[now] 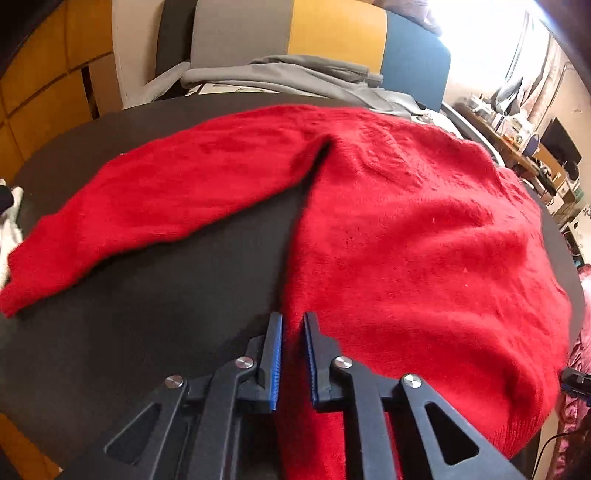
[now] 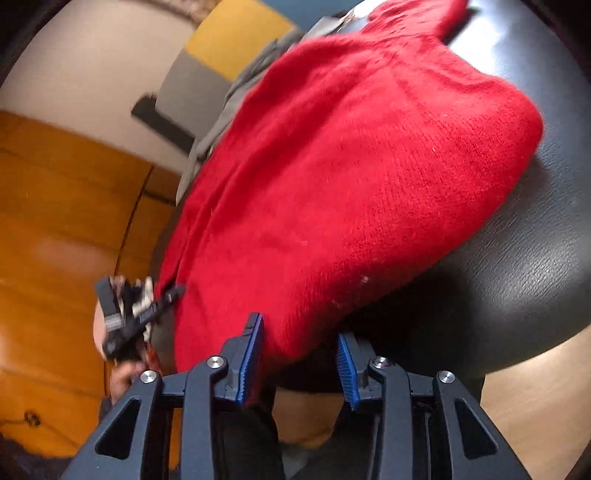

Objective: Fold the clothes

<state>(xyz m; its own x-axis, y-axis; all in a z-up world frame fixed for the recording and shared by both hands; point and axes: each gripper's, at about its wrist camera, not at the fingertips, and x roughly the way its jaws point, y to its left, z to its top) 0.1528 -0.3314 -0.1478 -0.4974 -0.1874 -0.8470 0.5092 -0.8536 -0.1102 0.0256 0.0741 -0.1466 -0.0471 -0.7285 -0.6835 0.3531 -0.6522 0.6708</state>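
A fluffy red sweater [image 1: 406, 240] lies spread on a round black table [image 1: 166, 314], with one sleeve [image 1: 147, 214] stretched out to the left. My left gripper [image 1: 293, 317] is shut on the sweater's near edge, and red knit fills the narrow gap between its blue pads. In the right wrist view the sweater [image 2: 351, 177] bulges up off the table [image 2: 517, 258] and casts a shadow under it. My right gripper [image 2: 301, 326] holds its near corner, a thick fold between the half-closed jaws. The left gripper [image 2: 177, 291], in a hand, shows at the sweater's left edge.
A grey garment [image 1: 280, 74] lies bunched at the table's far edge, before grey, yellow and blue chair backs [image 1: 332, 33]. A white cloth [image 1: 11, 221] pokes in at the left. A cluttered desk [image 1: 535, 147] stands at the right. Wooden floor [image 2: 55, 221] lies beyond the table rim.
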